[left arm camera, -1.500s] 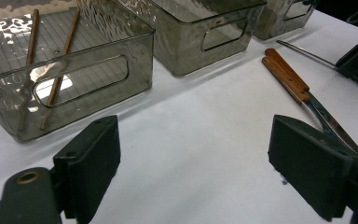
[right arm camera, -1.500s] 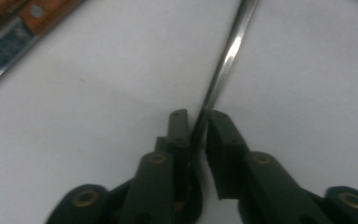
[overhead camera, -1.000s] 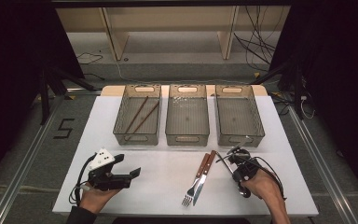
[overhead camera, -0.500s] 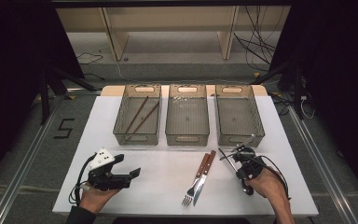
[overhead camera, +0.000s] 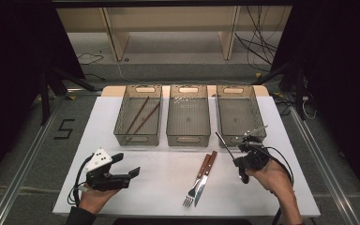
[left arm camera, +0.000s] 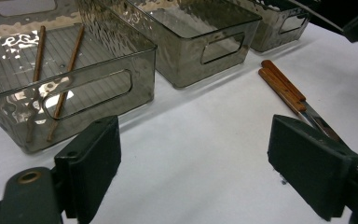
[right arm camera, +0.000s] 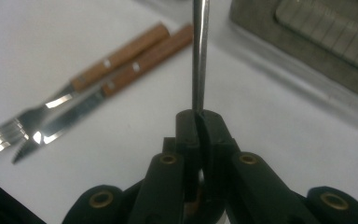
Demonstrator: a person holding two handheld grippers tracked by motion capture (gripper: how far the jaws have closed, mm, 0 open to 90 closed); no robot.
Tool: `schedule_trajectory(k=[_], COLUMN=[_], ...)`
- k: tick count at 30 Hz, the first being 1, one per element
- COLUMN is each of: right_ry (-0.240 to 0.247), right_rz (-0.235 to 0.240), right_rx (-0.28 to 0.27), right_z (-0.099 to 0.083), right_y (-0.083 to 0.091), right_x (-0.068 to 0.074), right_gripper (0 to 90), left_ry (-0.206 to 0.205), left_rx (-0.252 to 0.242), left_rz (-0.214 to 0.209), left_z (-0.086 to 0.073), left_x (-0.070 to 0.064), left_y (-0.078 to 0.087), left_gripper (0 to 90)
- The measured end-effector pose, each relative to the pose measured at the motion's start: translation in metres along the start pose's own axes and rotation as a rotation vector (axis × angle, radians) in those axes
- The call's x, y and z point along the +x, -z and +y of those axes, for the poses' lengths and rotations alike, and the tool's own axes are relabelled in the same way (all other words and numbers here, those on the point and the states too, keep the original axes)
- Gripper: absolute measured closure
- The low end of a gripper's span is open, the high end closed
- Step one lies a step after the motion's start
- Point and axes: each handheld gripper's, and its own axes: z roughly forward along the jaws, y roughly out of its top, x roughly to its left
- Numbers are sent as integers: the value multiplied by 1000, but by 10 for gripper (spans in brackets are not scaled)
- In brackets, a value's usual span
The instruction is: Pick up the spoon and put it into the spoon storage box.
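My right gripper (overhead camera: 238, 160) is shut on a thin dark metal utensil (overhead camera: 225, 144), which sticks up and away toward the right bin (overhead camera: 258, 123). In the right gripper view the jaws (right arm camera: 199, 119) pinch the utensil's narrow shaft (right arm camera: 199, 51); its far end is out of frame. A wooden-handled fork (overhead camera: 193, 188) and knife (overhead camera: 206, 174) lie side by side on the white table (overhead camera: 168, 164), left of that gripper. My left gripper (overhead camera: 127, 171) rests open near the front left, with nothing between its jaws (left arm camera: 205, 172).
Three smoky clear bins stand in a row at the back. The left bin (overhead camera: 122, 125) holds two brown chopsticks (overhead camera: 139, 116). The middle bin (overhead camera: 188, 137) and right bin look bare. The table's front edge lies close to both hands.
My right gripper has shifted slightly right and back with the thin utensil in it. The left gripper, fork and knife have not moved.
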Motion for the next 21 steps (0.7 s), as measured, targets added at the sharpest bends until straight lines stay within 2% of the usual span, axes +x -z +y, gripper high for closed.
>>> schedule_trajectory(k=[3,7,8,21], right_ry=[-17,-21,-26,-13], right_rz=[26,42,57,70], right_rx=[-73,-110,-128,-173], right_z=[13,24,33,81], right_y=[5,6,5,-2], right_x=[-2,-4,-4,2], right_gripper=[868,868,868,867], left_ry=[4,3,4,15], left_rx=[-15,-26,-26,-37], left_rz=[0,-2,-3,-4], left_z=[1,1,1,-4], left_x=[1,1,1,3], left_y=[2,4,4,13], left_gripper=[169,169,168,161])
